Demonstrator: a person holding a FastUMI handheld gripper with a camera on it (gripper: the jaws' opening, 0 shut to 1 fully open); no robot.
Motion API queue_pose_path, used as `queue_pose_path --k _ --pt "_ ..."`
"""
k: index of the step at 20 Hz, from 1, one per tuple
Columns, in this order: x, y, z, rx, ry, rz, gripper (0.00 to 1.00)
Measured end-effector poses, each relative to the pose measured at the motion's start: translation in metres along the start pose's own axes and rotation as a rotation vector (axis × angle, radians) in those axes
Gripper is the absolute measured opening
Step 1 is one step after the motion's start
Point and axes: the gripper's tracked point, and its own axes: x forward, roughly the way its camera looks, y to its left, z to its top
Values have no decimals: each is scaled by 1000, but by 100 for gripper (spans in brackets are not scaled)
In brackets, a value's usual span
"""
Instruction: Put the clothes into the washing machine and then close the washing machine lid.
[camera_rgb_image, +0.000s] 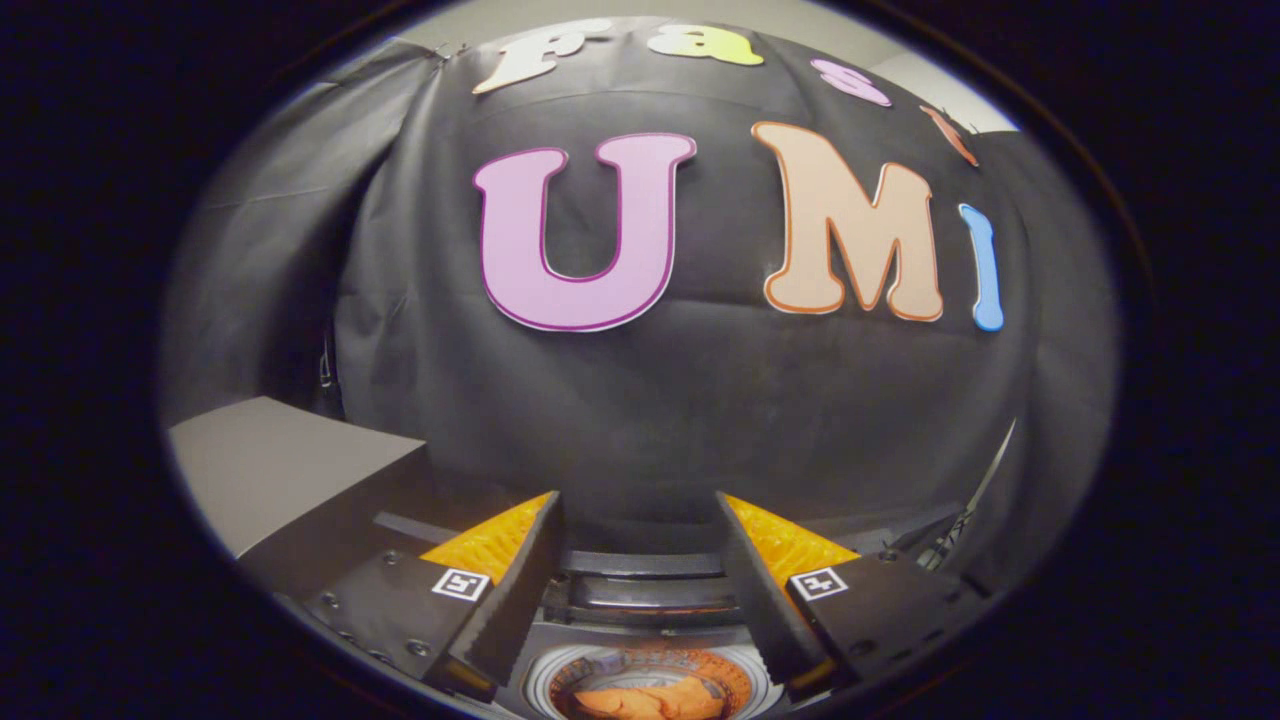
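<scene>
My gripper (638, 510) stands open, its two fingers wide apart with nothing between them, held high above the washing machine. Low between the fingers I see the machine's round drum opening (645, 672) with orange clothes (650, 700) lying inside it. The machine's lid (640, 592) stands raised at the back of the opening, just beyond the drum. Part of the drum is hidden below my fingers.
A grey tabletop or box surface (270, 465) lies to the left of the left finger. The booth's black cloth wall (640, 400) hangs close ahead. A thin pale rod or cable (985, 480) runs down at the right beside the right finger.
</scene>
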Motion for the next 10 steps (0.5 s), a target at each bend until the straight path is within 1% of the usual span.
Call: queue_pose_path --k 6,10 --pt "-32 4 -24 3 54 17 93" --pt "-53 6 -51 -33 100 24 93"
